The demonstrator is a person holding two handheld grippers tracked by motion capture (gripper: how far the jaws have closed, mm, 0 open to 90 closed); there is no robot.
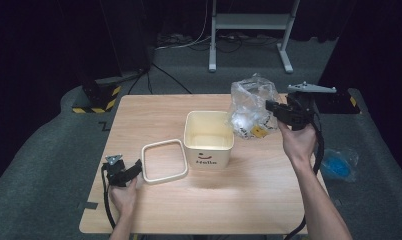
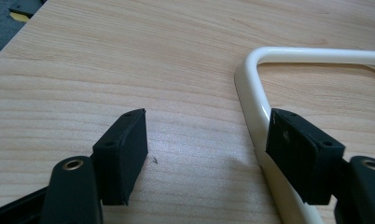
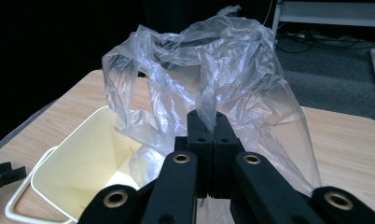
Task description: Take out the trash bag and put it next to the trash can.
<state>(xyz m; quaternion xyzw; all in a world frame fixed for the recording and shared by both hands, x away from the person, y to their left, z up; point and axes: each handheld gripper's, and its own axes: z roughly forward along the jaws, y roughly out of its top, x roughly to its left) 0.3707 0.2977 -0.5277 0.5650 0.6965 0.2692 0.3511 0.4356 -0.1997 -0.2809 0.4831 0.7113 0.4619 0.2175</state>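
Clear plastic bag [image 3: 209,88] is pinched in your right gripper [image 1: 272,107], jaws pressed together on a fold, hanging just right of and above the cream bin [image 1: 209,137], whose open mouth lies to the gripper's left. Your left gripper [image 2: 206,149] rests spread, 1 jaw on the loose rim frame [image 2: 269,60].

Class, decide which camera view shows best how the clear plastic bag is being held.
The right gripper view: the right tool is shut on a fold of the clear plastic bag. The high view shows the bag small, raised beside the cream bin.
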